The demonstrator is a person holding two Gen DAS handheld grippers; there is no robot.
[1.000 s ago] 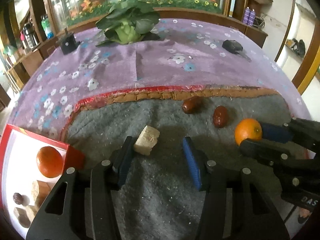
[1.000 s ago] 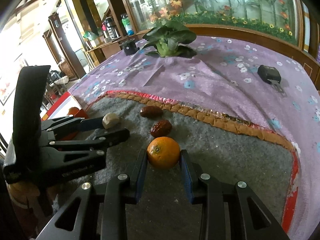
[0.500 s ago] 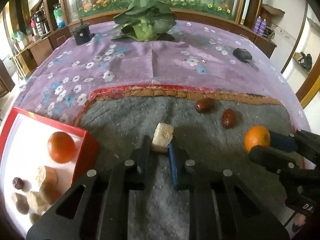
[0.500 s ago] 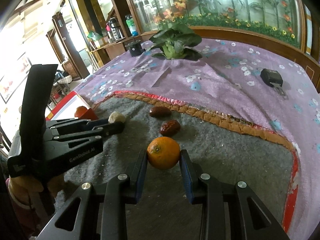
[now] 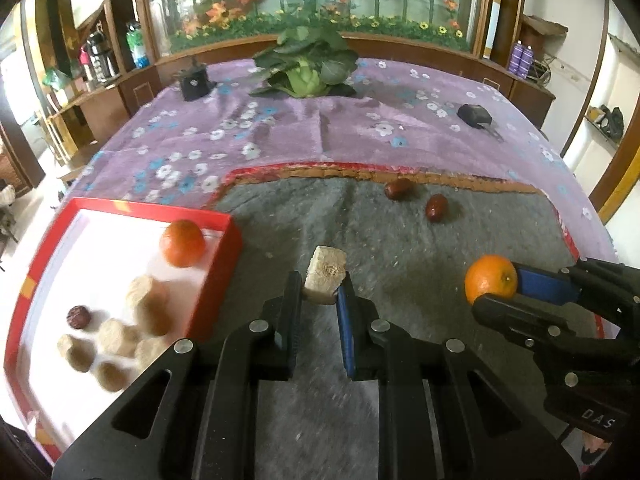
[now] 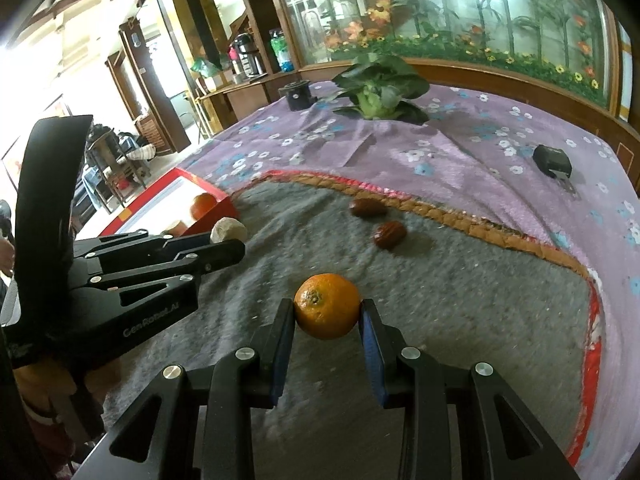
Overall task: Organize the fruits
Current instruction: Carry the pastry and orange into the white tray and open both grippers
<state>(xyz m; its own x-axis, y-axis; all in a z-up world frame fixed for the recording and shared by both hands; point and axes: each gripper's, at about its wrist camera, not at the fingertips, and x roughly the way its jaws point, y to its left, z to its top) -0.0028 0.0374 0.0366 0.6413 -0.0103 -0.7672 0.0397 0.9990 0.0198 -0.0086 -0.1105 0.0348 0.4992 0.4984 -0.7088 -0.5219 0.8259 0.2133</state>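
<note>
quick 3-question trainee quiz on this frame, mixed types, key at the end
1. True or false: the left gripper is shut on the tan block.
2. How many red dates lie loose on the grey mat? A) one B) two C) four
3. What does the right gripper hold, and is one like it already in the red tray?

Key
1. True.
2. B: one date near the mat's border, another date beside it.
3. An orange; yes, a second orange sits in the tray's far corner.
</note>
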